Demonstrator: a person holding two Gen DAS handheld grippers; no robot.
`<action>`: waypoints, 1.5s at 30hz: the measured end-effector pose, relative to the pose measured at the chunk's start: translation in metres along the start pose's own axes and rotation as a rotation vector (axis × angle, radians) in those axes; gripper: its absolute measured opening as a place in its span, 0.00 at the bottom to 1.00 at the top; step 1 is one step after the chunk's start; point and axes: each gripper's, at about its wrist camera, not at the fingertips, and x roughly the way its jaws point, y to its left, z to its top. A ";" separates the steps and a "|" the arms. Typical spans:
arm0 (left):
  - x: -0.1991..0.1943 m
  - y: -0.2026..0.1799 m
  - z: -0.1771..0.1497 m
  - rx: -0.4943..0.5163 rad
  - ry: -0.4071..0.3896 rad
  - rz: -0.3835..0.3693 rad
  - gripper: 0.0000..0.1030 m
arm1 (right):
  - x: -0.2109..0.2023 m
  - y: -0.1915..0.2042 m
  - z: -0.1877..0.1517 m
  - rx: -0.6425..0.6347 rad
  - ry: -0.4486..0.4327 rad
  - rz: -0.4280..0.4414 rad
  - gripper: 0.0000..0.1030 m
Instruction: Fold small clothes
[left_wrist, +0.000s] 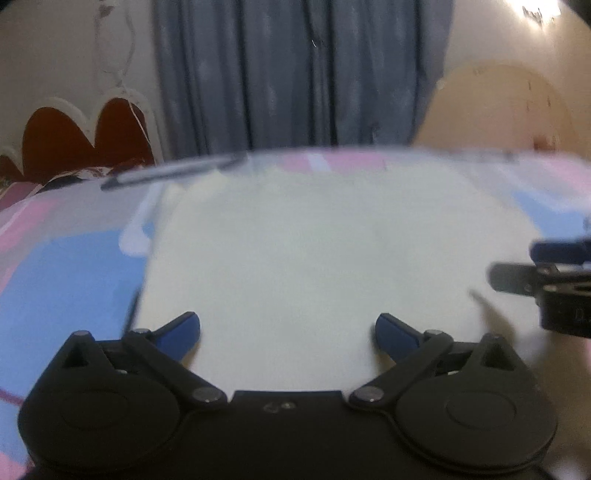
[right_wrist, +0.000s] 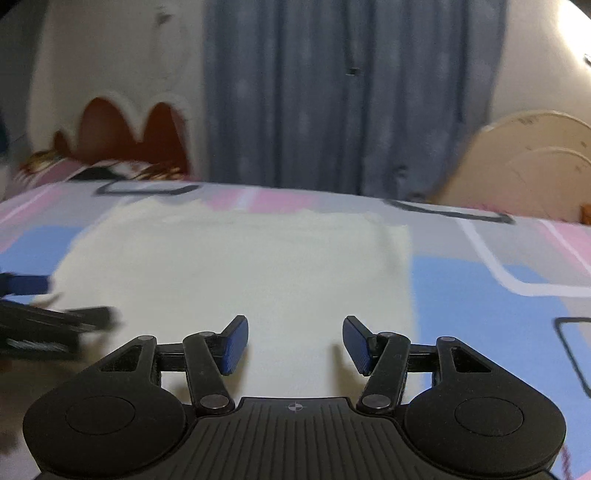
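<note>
A pale cream garment (left_wrist: 314, 258) lies flat on the patterned bedsheet; it also shows in the right wrist view (right_wrist: 240, 273). My left gripper (left_wrist: 288, 332) is open and empty, hovering over the garment's near edge on its left part. My right gripper (right_wrist: 295, 343) is open and empty over the near edge toward the garment's right side. The right gripper shows at the right edge of the left wrist view (left_wrist: 546, 273). The left gripper shows at the left edge of the right wrist view (right_wrist: 44, 317). Both views are blurred.
The bedsheet (right_wrist: 498, 295) has pink, blue and grey blocks. A grey-blue curtain (left_wrist: 295, 74) hangs behind the bed. A red scalloped headboard (left_wrist: 85, 136) stands at far left. A round beige object (right_wrist: 532, 166) leans at far right.
</note>
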 end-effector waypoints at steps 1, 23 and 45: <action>0.000 -0.001 -0.005 -0.007 -0.005 0.001 0.99 | 0.001 0.008 -0.006 -0.008 0.017 0.017 0.56; -0.014 0.032 -0.017 -0.100 0.046 0.001 1.00 | -0.019 -0.036 -0.038 0.084 0.113 -0.151 0.56; -0.013 0.031 -0.018 -0.108 0.041 0.007 1.00 | -0.024 -0.051 -0.039 0.118 0.120 -0.122 0.55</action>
